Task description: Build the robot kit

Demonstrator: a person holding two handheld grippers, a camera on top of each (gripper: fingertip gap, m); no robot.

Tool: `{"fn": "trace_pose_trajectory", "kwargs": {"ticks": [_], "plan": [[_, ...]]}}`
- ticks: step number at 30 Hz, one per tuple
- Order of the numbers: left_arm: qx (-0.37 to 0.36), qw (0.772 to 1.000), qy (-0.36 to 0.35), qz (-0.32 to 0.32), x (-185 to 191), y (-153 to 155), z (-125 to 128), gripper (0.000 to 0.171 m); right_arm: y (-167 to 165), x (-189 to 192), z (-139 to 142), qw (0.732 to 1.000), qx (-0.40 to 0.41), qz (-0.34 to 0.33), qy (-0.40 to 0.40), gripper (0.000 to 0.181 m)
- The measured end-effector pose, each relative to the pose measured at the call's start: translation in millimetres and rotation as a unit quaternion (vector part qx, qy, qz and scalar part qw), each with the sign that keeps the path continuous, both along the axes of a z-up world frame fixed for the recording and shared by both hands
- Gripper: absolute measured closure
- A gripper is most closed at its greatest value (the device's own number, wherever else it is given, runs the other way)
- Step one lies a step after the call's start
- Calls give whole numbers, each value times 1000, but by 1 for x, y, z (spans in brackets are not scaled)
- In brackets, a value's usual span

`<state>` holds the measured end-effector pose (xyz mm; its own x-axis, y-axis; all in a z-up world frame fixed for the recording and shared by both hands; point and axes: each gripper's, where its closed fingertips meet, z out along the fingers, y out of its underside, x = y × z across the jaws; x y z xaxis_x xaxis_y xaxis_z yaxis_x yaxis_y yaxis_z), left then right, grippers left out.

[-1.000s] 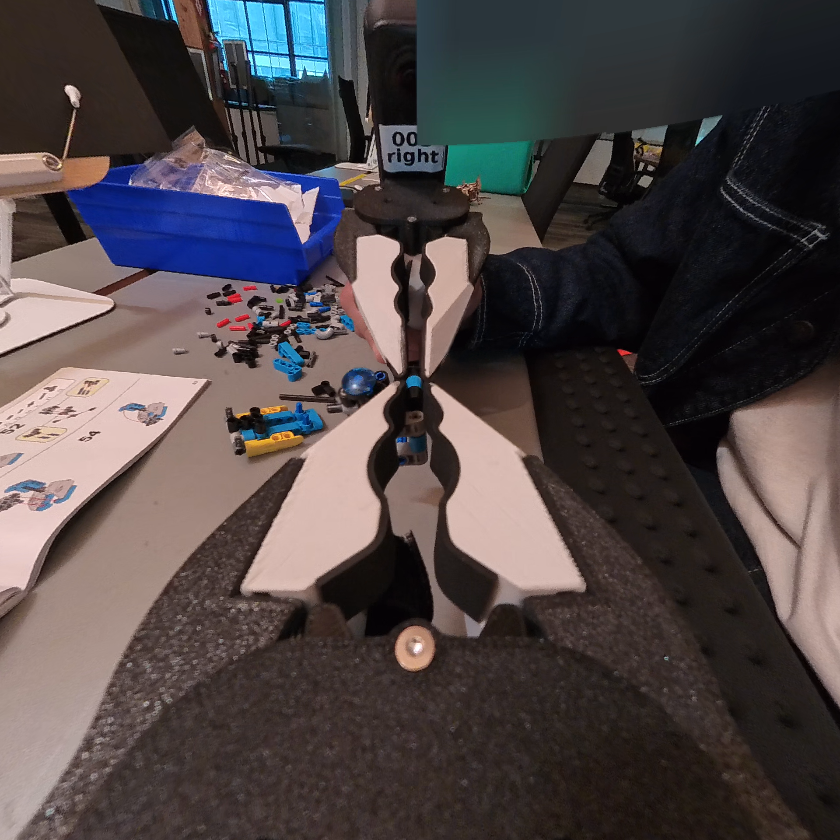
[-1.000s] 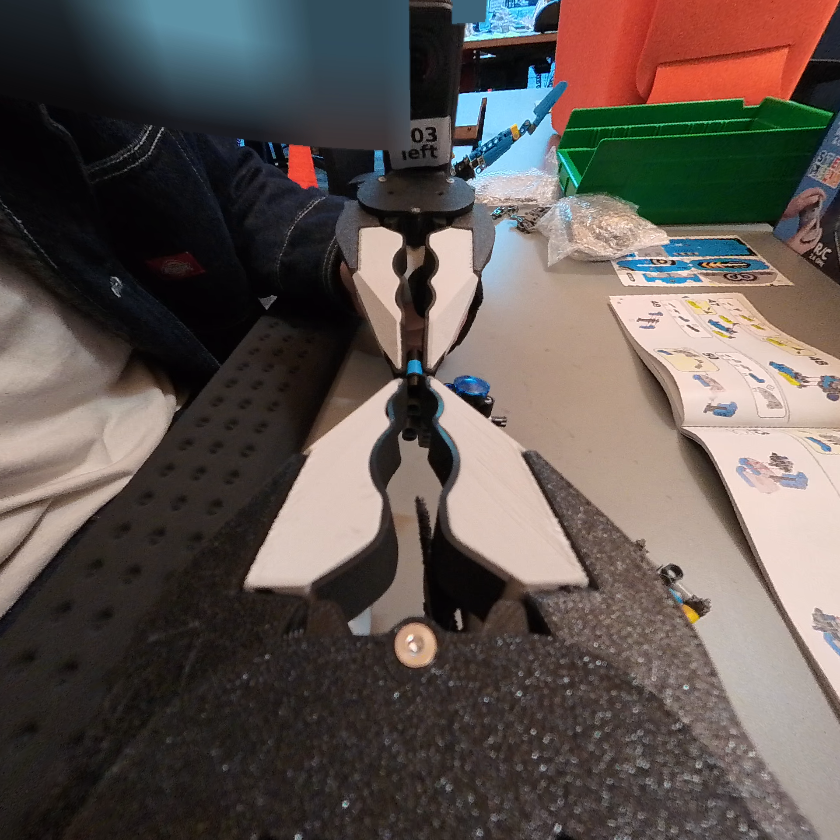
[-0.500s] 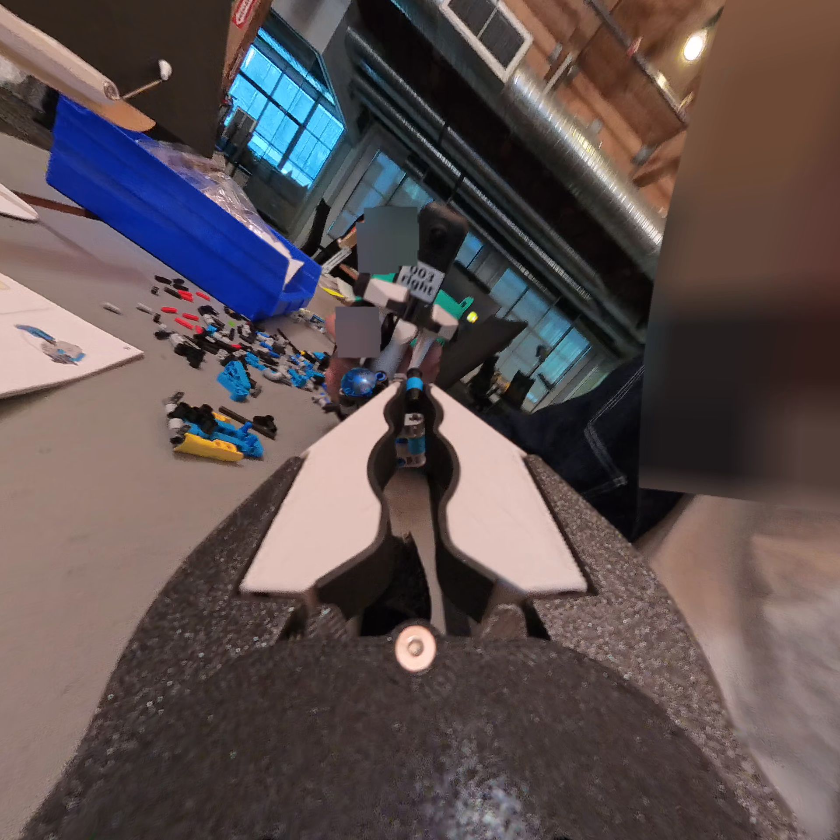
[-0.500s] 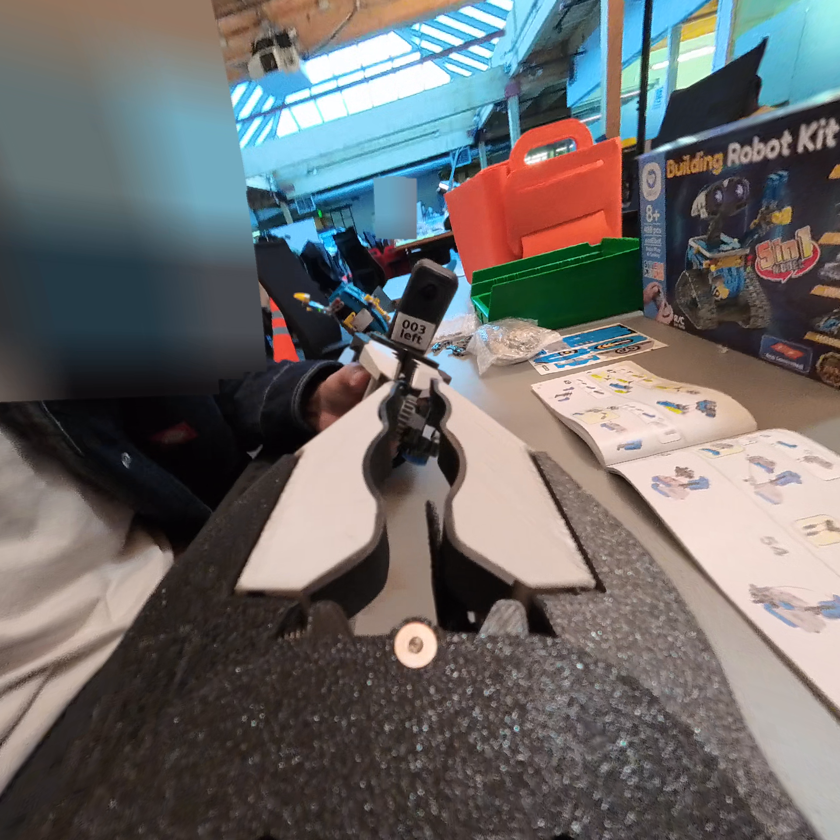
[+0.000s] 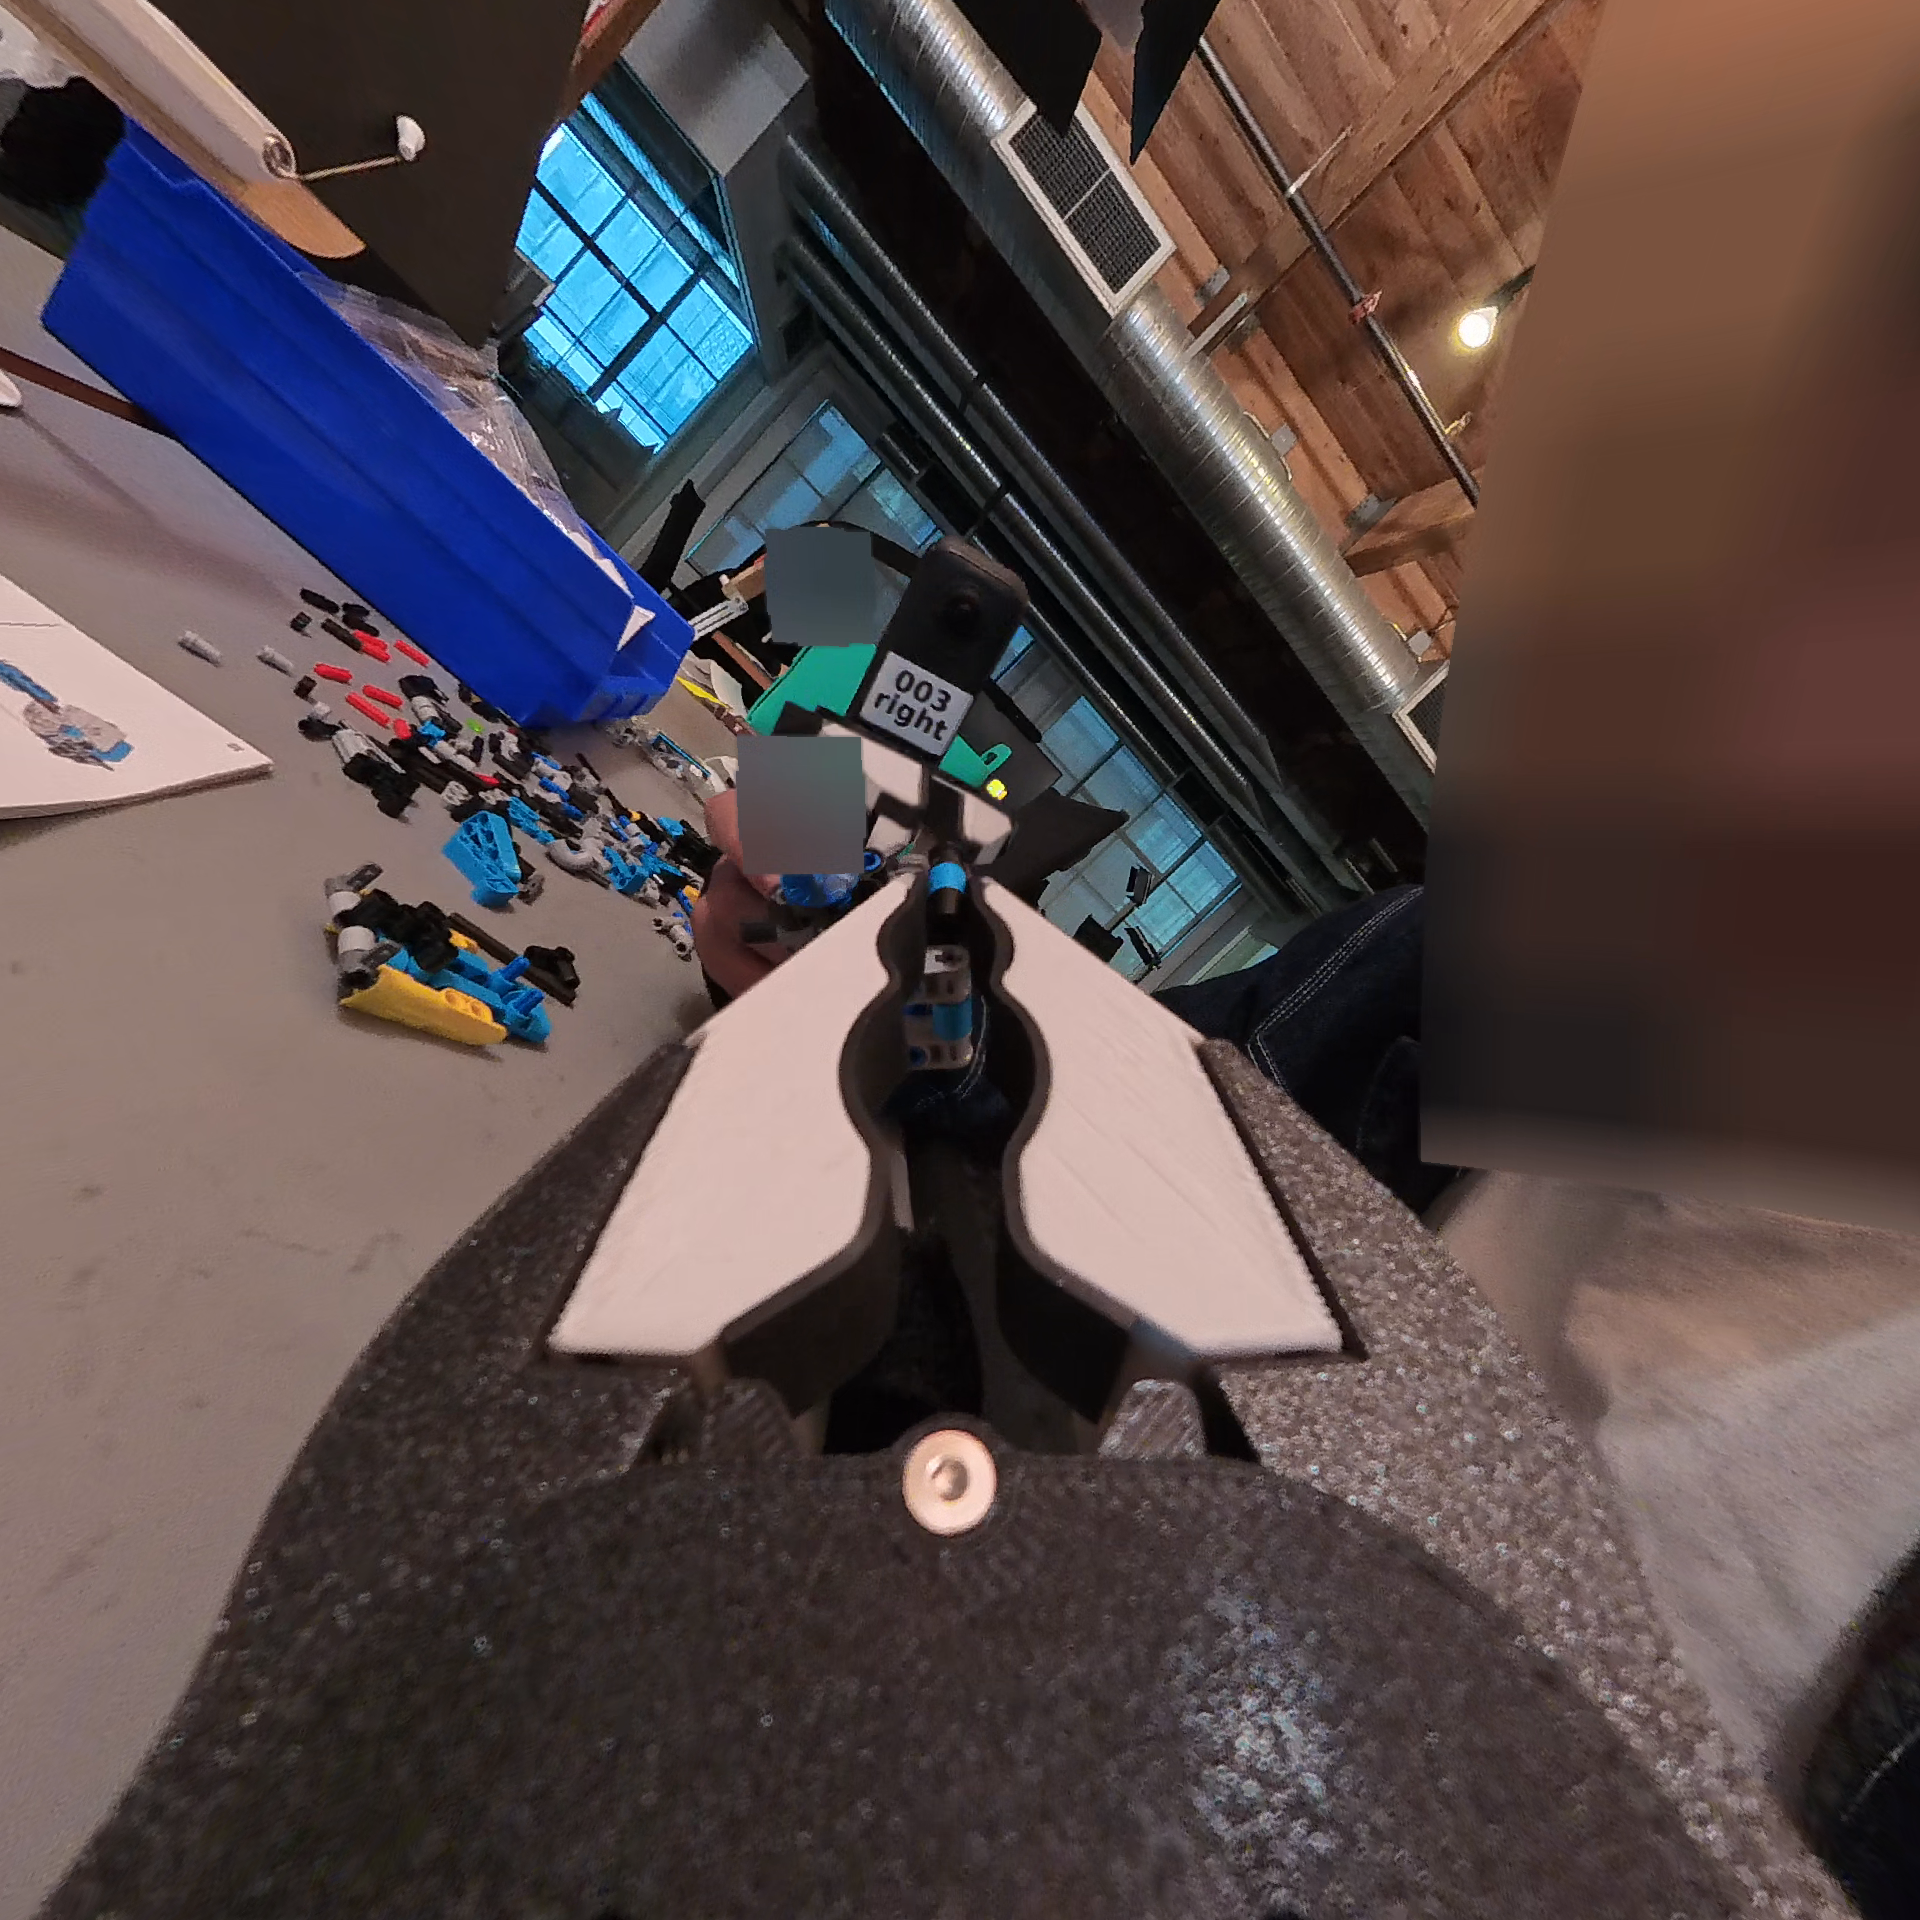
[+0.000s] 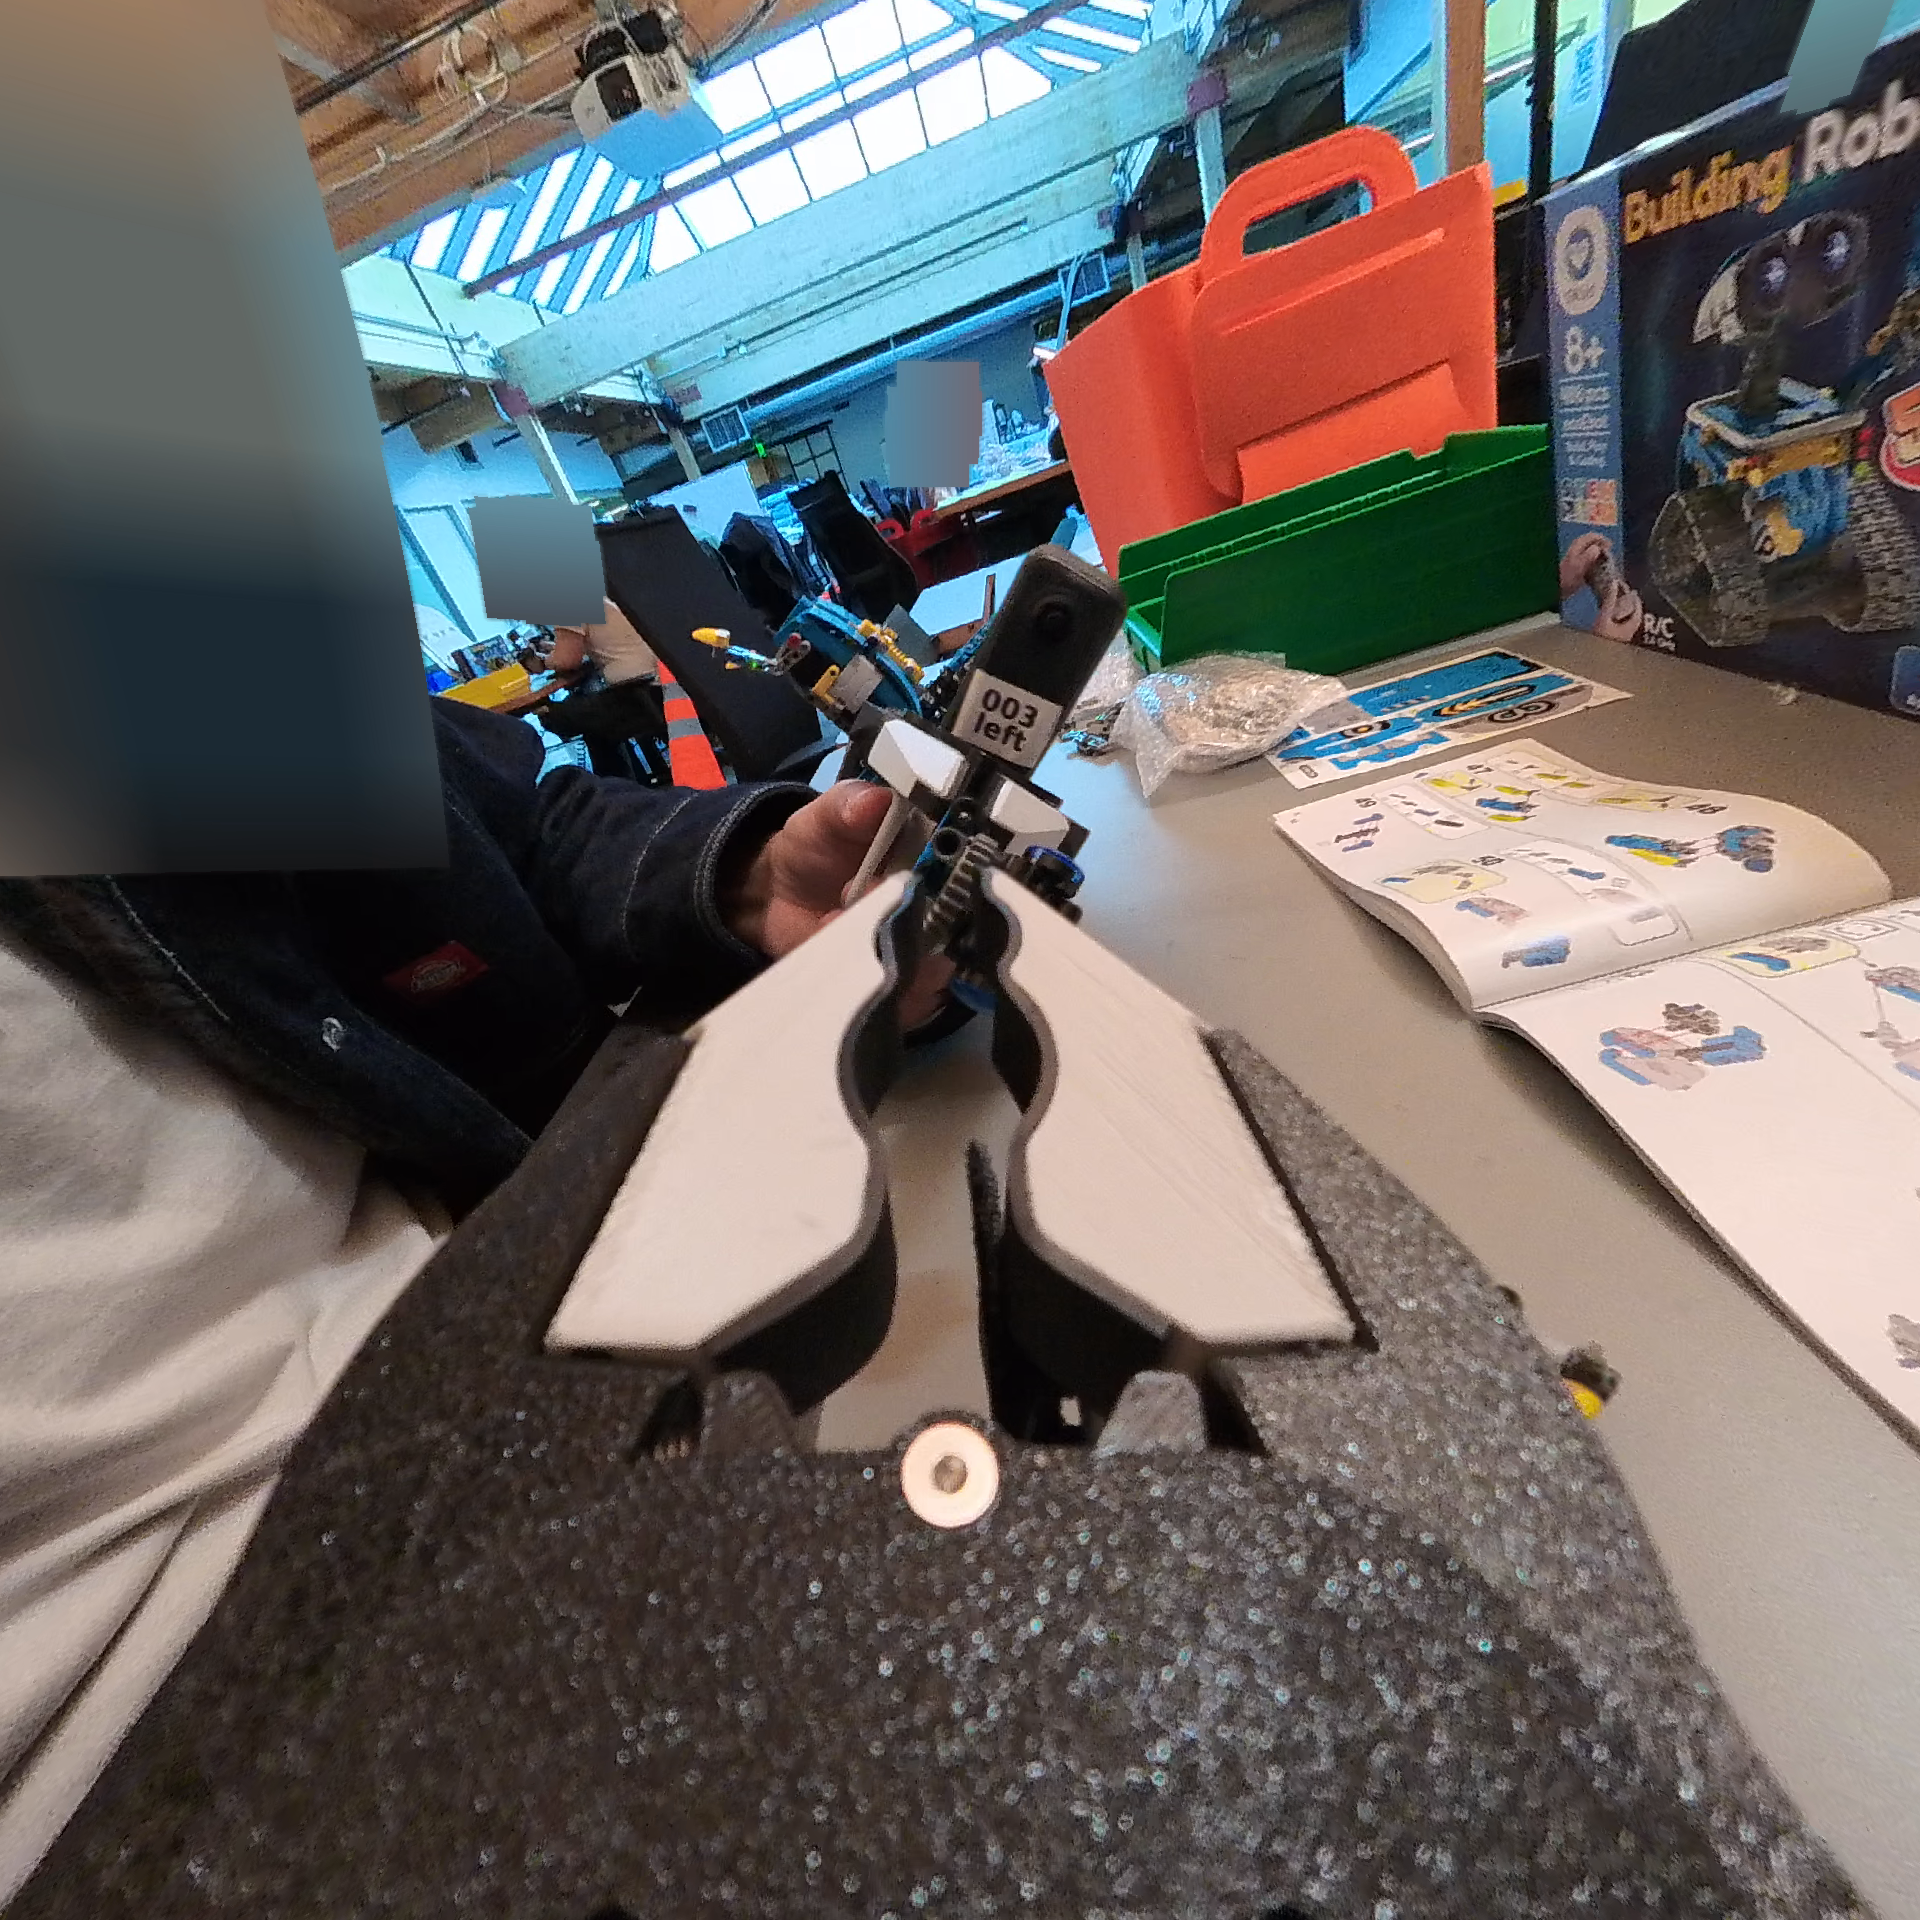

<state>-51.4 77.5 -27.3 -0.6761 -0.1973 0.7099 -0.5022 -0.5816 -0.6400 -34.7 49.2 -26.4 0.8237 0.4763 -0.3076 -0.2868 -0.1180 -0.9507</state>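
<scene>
My left gripper (image 5: 943,896) is shut on a small grey and blue brick assembly (image 5: 940,1003), and a black axle with a blue bush (image 5: 945,881) sticks out past its tips. My right gripper (image 6: 951,896) is shut on a black toothed part (image 6: 961,891). The two grippers meet tip to tip above the table, both tilted upward. The right gripper shows beyond the tips in the left wrist view (image 5: 930,816). The left gripper shows likewise in the right wrist view (image 6: 971,805), with a hand (image 6: 821,862) on it. I cannot tell whether the two parts are joined.
The grey table has a blue bin (image 5: 343,457), a scatter of loose parts (image 5: 499,769), a yellow, blue and black sub-assembly (image 5: 436,971) and a booklet (image 5: 94,717). The right wrist view shows an open booklet (image 6: 1662,935), a plastic bag (image 6: 1216,707), a green bin (image 6: 1340,571), an orange bag (image 6: 1278,343) and a kit box (image 6: 1745,395). My hands' fingertips stand some 4 cm from each other.
Both grippers have risen and tilted upward, so the views now take in the ceiling. They stay tip to tip, each still shut on its part.
</scene>
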Motion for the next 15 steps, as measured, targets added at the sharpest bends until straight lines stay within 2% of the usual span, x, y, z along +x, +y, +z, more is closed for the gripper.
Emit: {"fn": "trace_pose_trajectory", "kwargs": {"ticks": [15], "plan": [[-20, 1000, 12, -8, 0, 1, 0, 166, 1, -3, -1, 1000, -2, 3, -1, 173]]}}
